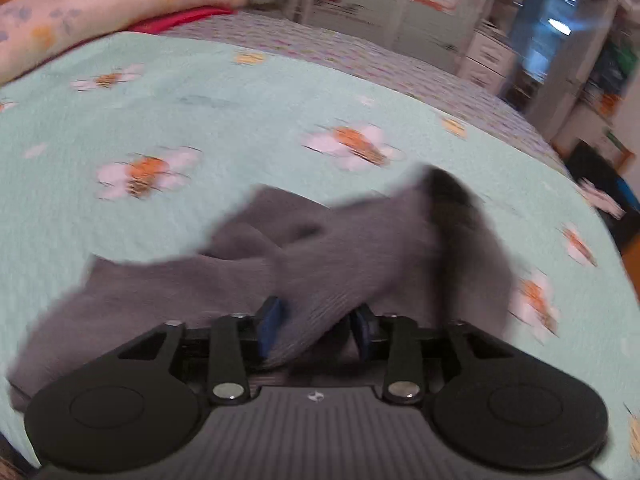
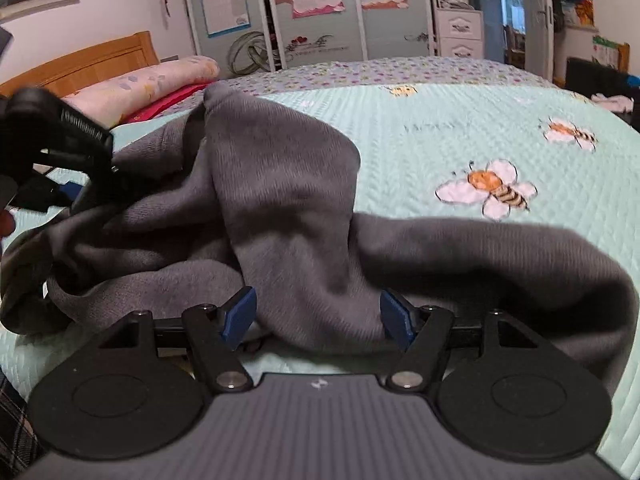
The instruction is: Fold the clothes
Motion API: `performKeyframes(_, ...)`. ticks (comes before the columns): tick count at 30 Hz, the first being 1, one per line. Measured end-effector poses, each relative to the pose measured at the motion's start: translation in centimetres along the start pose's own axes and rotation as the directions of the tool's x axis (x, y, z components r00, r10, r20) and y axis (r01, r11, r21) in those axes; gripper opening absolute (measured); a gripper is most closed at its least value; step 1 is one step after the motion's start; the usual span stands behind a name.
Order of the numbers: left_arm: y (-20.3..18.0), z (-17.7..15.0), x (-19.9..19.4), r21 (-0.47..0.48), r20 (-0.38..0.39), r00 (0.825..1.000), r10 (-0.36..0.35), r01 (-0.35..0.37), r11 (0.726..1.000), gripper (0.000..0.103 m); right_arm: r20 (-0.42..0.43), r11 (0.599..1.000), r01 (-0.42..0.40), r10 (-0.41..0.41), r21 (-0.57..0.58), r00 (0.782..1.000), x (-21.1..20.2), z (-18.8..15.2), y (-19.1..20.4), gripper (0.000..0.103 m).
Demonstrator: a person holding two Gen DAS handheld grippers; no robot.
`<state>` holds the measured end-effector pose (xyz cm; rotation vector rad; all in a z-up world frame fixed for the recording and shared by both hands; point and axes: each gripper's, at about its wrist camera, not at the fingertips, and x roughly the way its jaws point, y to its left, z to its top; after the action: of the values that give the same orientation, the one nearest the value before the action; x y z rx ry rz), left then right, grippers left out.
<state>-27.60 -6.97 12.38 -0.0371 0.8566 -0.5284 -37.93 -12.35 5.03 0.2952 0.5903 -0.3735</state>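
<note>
A: Left wrist view: heavy blur. Grey garment [image 1: 320, 248] lies crumpled on the mint bedspread [image 1: 200, 120] with bee prints. Pink pillow [image 1: 100, 4] at top left, red cloth [image 1: 184, 18] under it.

B: Right wrist view is sharper. Same garment [image 2: 280, 200], one fold standing up in a peak near the middle, the rest trailing right along the bedspread [image 2: 480, 128]. This view also shows the wooden headboard [image 2: 92, 64], the wardrobe doors [image 2: 312, 12] with posters and a white drawer unit [image 2: 460, 32]; in the left view these are a smear or cut off.

A: Left gripper [image 1: 316, 332]?

B: Jaws partly apart. A fold of the garment hangs between the blue pads [image 1: 272, 328]; the near pad touches it, the far pad stands clear. Not clamped. The right view catches this gripper [image 2: 76, 190] at far left, against the garment's left end; jaw state unreadable there.

A: Right gripper [image 2: 320, 318]?

B: Jaws wide. The garment's lower edge drapes into the gap between the pads [image 2: 240, 314]. Gap visible on the left side; the right pad sits at the cloth edge. No pinch visible.

A: Right gripper in the left view?

B: Cannot find it.
</note>
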Motion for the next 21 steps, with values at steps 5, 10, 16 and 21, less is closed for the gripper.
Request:
performKeyframes(5,-4.8,-1.9,-4.4,0.115,-0.016,0.967,-0.254,0.254,0.960,0.045,-0.003,1.000,0.001,-0.001,-0.004,1.000,-0.7,-0.7,-0.2,0.069)
performKeyframes(10,-4.8,-4.2,-7.2,0.327,0.105,0.975,-0.193,0.150,0.933,0.058,0.005,1.000,-0.008,0.008,-0.007,1.000,-1.2,-0.8,-0.4,0.069)
performKeyframes(16,-0.7,-6.6,-4.7,0.419,0.252,0.965,0.076,-0.180,0.890,0.072,0.030,0.999,-0.030,0.030,0.012,0.999,-1.8,-1.1,-0.6,0.070)
performKeyframes(21,-1.1,-7.0,-1.6,0.517,0.240,0.967,0.089,-0.205,0.831,0.072,0.009,0.999,-0.040,0.040,0.009,0.999,-1.0,-1.7,-0.1,0.070)
